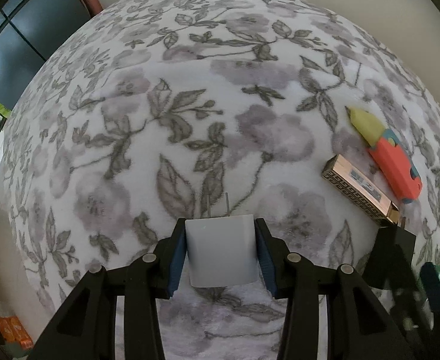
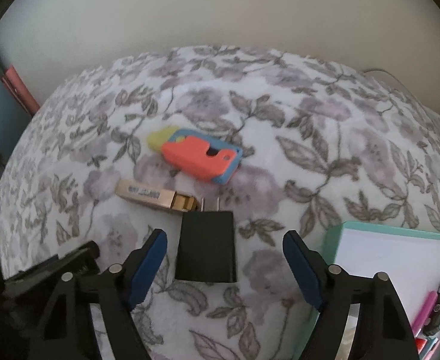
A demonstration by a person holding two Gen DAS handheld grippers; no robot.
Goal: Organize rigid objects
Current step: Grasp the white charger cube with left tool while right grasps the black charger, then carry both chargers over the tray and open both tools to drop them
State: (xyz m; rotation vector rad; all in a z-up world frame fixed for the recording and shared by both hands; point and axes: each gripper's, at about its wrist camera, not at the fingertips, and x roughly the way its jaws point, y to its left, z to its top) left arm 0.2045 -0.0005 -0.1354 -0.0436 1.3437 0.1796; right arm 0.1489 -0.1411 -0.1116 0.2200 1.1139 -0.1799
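My left gripper (image 1: 220,228) is shut on a white plug adapter (image 1: 221,249), whose two metal prongs point away over the flowered blanket (image 1: 166,96). A black plug adapter (image 2: 206,247) lies on the blanket between the blue pads of my right gripper (image 2: 224,240), whose jaws stand apart from its sides. Beyond it lie a gold patterned box (image 2: 148,195) and an orange, blue and yellow toy knife (image 2: 199,157). In the left wrist view the gold box (image 1: 359,190) and the toy knife (image 1: 387,153) lie at the right, with the black adapter (image 1: 392,258) below them.
A mint-rimmed white tray (image 2: 390,252) sits at the right, holding a pink pen (image 2: 426,309) and a small dark object. A wall stands behind the blanket. A dark cabinet (image 1: 19,48) is at the far left.
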